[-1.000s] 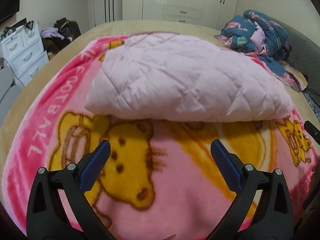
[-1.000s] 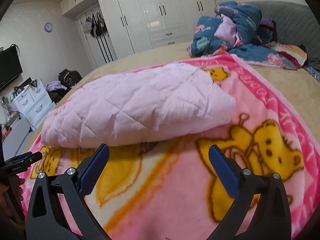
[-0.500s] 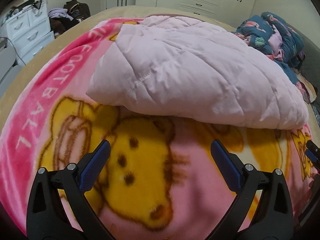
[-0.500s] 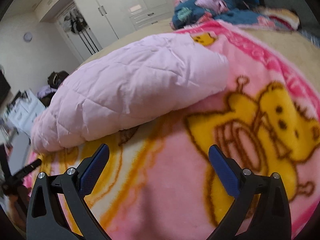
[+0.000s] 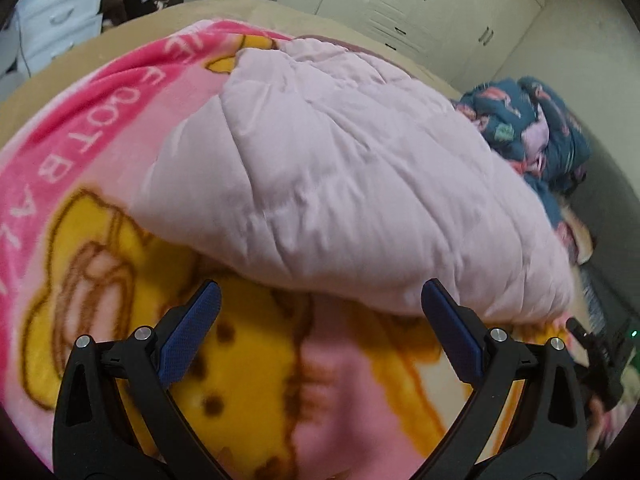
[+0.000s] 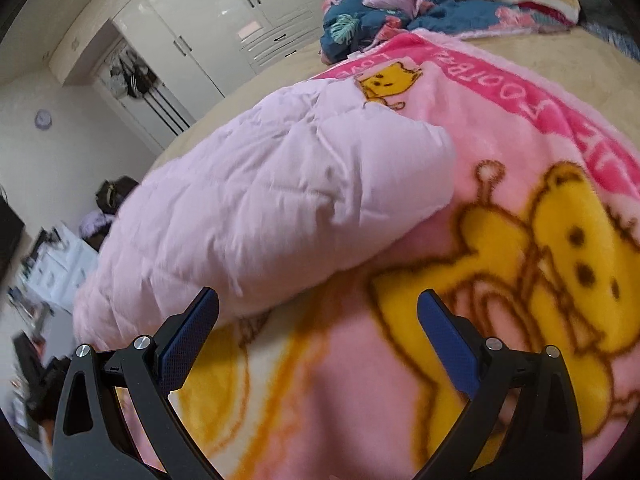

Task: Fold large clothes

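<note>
Two grippers are moving in close to the puffy pink quilted coat [image 5: 352,184], which is lying in a soft heap on the pink cartoon blanket [image 5: 248,392] spread over the bed. A second ago both were hanging farther back; now the coat is filling much more of each view. The left gripper [image 5: 320,320] is holding its blue fingers [image 5: 192,332] wide apart with nothing between them, and its tips are coming right up to the coat's near edge. The right gripper [image 6: 318,320] is wide apart and empty too, with its left fingertip just beside the coat's lower edge [image 6: 240,304]. Both views are blurry, so the hands are probably still moving. This looks like the reach before a grab, one gripper heading for each end of the near edge. No fold is being made yet. A pile of blue flowery bedding [image 5: 532,128] is sitting well apart at the far side.
</note>
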`<state>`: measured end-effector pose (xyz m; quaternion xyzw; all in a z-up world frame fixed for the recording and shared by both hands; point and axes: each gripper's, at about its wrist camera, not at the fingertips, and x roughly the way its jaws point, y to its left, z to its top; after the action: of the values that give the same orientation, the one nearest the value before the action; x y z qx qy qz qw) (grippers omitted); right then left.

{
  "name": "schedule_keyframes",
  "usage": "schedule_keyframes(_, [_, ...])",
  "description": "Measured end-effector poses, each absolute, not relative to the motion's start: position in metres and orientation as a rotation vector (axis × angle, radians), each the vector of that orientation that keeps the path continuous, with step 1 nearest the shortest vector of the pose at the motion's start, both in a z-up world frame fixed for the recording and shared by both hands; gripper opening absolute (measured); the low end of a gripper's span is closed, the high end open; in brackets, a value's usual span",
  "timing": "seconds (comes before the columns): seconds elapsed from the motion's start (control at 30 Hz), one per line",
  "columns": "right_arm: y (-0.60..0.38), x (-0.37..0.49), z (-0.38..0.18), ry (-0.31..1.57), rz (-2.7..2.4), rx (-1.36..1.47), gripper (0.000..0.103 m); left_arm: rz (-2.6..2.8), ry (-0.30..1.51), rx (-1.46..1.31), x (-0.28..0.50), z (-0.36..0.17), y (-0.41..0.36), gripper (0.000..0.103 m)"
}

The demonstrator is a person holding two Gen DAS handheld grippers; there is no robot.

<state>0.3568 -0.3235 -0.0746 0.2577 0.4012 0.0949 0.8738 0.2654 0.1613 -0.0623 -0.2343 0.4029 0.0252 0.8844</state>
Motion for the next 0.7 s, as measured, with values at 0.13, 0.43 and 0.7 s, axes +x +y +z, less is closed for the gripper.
schedule_keyframes(0.13, [-0.331, 0.373, -0.081, 0.86, 0.228, 0.639, 0.099, 0.034, 0.847, -0.547, 0.279, -0.066, 0.17, 0.094])
schedule_keyframes(0.43, [-0.337, 0.41, -0.096, 0.892, 0.279, 0.786, 0.099, -0.001, 0.825, -0.719, 0.289, -0.077, 0.187, 0.094])
schedule_keyframes(0.7, [-0.336, 0.434, -0.103, 0.904, 0.294, 0.804, 0.099, 0.007, 0.798, -0.833, 0.3, -0.081, 0.193, 0.094])
